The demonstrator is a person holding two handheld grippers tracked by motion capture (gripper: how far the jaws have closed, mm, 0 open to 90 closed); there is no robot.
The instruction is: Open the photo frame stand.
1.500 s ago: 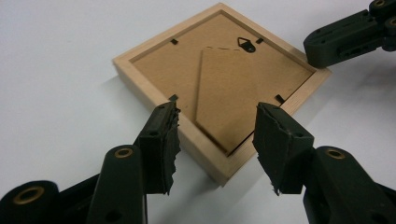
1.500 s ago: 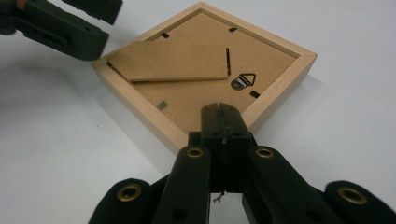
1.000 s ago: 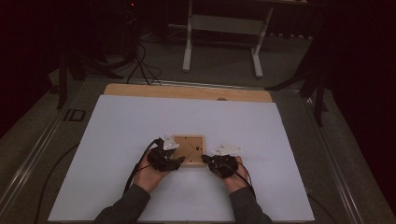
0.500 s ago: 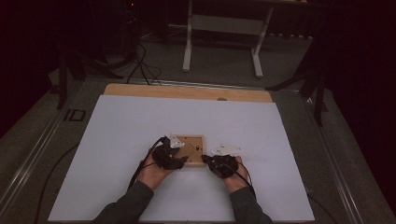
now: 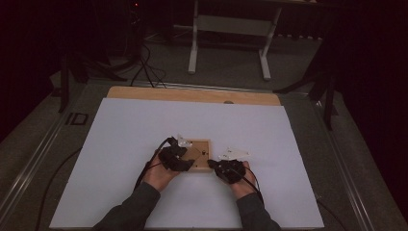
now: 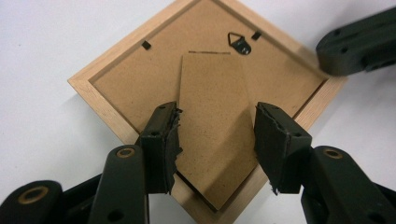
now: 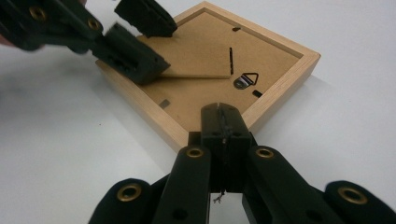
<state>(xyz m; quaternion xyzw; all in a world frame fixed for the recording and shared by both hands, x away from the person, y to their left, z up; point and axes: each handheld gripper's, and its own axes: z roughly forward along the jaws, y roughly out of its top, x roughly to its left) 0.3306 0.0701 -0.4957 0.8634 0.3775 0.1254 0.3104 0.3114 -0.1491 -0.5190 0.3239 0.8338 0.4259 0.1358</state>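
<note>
The frame (image 6: 205,93) lies face down on the sheet (image 5: 144,144), pinned at one corner by the closed right gripper (image 7: 223,122). The stand (image 6: 212,135) sits between the left gripper's (image 6: 215,140) jaws, which have just been closing and are not yet gripping; lifting remains.

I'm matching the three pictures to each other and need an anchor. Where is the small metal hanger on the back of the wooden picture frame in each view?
High view: the metal hanger is too small to tell on the picture frame at table centre.
Left gripper view: hanger near the top, right of centre.
Right gripper view: hanger at mid-picture, right of centre.
Shared landmark: the fold-out stand, between the left gripper's jaws.
</note>
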